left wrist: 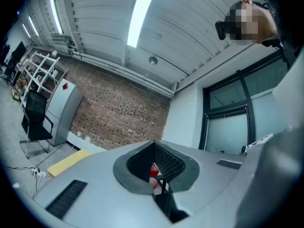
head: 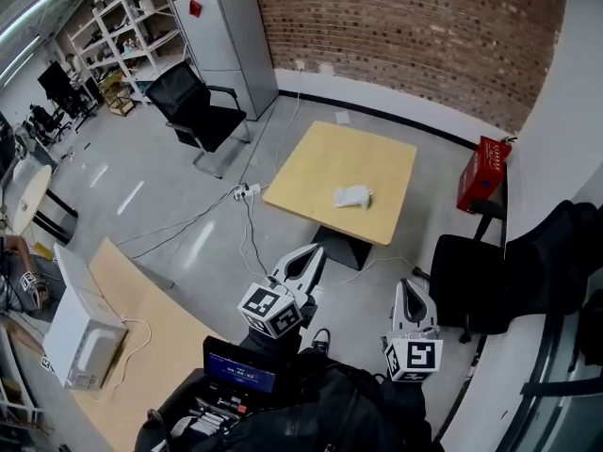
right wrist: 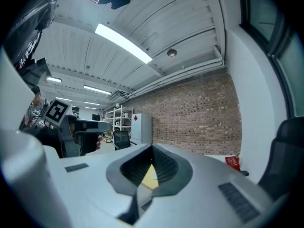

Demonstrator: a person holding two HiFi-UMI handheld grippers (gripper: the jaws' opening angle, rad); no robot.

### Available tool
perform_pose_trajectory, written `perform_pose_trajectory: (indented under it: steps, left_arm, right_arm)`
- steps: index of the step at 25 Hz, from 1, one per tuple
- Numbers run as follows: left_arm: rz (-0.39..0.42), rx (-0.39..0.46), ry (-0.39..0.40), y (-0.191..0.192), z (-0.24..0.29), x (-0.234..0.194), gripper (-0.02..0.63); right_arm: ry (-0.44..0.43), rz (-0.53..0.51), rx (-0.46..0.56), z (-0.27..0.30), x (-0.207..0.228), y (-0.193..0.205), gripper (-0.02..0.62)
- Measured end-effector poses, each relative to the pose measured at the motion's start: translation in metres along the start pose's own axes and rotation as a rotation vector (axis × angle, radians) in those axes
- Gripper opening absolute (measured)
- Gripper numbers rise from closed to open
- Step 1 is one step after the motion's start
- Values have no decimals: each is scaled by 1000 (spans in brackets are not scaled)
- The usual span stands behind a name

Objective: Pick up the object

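A small white crumpled object (head: 353,197) lies on the square light-wood table (head: 311,172), toward its right side. Both grippers hang well short of the table, close to my body and above the floor. In the head view the left gripper (head: 306,255) points at the table's near edge, its jaws together with nothing in them. To its right the right gripper (head: 411,290) is also shut and empty. The left gripper view looks up at the ceiling along the shut left gripper (left wrist: 153,142). A sliver of the yellow table (right wrist: 151,178) shows through the shut right gripper (right wrist: 152,147).
A black office chair (head: 198,111) and a grey cabinet (head: 226,45) stand beyond the table at left. A red crate (head: 482,172) sits by the brick wall. Another black chair (head: 471,281) is close on my right. Cables (head: 226,217) cross the floor.
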State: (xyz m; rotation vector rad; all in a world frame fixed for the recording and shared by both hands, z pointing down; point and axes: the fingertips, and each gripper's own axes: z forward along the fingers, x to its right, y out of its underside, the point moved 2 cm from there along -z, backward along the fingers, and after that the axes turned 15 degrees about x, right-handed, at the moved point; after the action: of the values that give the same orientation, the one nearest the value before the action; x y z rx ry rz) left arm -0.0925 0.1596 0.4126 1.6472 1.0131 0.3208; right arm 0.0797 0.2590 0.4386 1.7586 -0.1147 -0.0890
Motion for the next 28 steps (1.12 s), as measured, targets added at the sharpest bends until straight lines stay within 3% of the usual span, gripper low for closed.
perform_pose_trajectory:
  steps: [13, 18, 28]
  left_arm:
    - [-24, -42, -19, 2, 47, -94, -2]
    - [-47, -50, 26, 13, 59, -114, -2]
    - [-55, -44, 1, 12, 57, -148, -2]
  right_arm:
    - [-6, -21, -62, 101, -17, 29, 4]
    - [2, -28, -83, 123, -21, 39, 4]
    - [-38, -40, -97, 158, -41, 47, 3]
